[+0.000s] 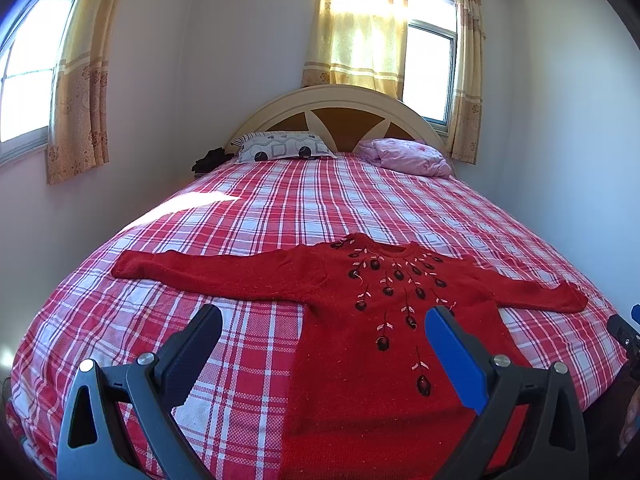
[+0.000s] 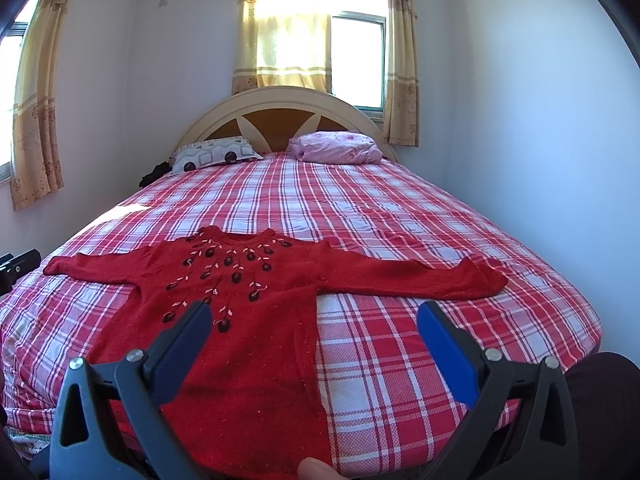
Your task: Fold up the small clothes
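Red knitted sweater with dark embroidered flowers and pale leaves down the chest (image 1: 360, 320) lies flat, front up, on the bed with the red-and-white plaid cover (image 1: 260, 208). It sits near the foot end, neckline toward the headboard, hem at the near edge. Both sleeves are spread straight out to the sides, cuffs resting on the plaid.

My left tool (image 1: 323, 322) is spread wide, holding nothing. It hovers above the near part of the bed; its blue fingertip (image 1: 440, 320) shows over the sweater body, the dark one over bare plaid just beside the sweater's left edge.

My right tool (image 2: 314, 316) is likewise spread wide and empty. Its dark fingertip (image 2: 196, 316) shows over the chest embroidery, the blue one over the plaid beside the body, below the sleeve. Whether either tool touches the cloth I cannot tell.

At the head end: a grey-and-white patterned pillow (image 1: 282, 147) on the left, a crumpled pink pillow (image 1: 408, 156) on the right, both against the arched cream-and-brown wooden headboard (image 1: 340, 100). Yellow patterned curtains (image 1: 356, 28) hang at the window behind it.
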A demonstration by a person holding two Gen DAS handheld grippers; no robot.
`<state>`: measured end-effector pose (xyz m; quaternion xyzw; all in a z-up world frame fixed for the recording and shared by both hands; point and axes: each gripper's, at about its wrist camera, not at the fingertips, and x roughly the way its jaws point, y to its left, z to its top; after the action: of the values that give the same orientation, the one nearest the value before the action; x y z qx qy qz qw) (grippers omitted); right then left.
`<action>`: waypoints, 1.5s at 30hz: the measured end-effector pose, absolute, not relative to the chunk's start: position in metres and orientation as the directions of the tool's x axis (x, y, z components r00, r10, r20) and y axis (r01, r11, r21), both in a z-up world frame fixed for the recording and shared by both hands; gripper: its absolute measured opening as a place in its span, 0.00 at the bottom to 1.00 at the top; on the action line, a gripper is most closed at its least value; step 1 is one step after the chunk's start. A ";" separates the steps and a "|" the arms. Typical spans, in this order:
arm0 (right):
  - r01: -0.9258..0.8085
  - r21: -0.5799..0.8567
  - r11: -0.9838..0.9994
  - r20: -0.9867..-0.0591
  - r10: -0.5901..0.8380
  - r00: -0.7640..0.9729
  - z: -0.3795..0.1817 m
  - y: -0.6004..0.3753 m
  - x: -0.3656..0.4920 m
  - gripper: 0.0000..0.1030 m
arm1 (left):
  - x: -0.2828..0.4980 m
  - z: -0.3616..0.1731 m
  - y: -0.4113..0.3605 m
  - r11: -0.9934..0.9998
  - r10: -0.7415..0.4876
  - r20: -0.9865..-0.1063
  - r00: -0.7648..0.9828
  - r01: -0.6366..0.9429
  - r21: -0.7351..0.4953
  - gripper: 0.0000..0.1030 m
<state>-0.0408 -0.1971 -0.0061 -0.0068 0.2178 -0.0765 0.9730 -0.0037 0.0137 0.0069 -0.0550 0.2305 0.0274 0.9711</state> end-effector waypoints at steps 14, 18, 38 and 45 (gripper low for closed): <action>0.145 -0.043 0.989 -0.435 -0.149 0.888 -0.009 -0.202 -0.038 1.00 | -0.002 0.003 0.011 0.993 0.023 -0.456 0.889 -0.073 -0.094 0.99; 0.146 -0.048 0.988 -0.444 -0.152 0.883 -0.012 -0.204 -0.036 1.00 | 0.000 0.000 0.010 0.993 0.021 -0.464 0.885 -0.073 -0.094 0.99; 0.382 0.025 0.924 -0.627 -0.283 0.726 -0.088 -0.355 0.055 1.00 | 0.116 -0.073 -0.022 1.000 -0.001 -0.621 0.784 0.015 0.018 0.99; 0.488 0.070 0.870 -0.661 -0.326 0.676 -0.101 -0.432 0.079 0.91 | 0.156 -0.081 -0.030 0.998 0.019 -0.644 0.765 0.023 0.057 0.99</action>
<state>0.0789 -0.4322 -0.1007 0.1209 0.3344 -0.2241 0.9074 0.1560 -0.0304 -0.0807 0.0305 0.3430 -0.0012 0.9388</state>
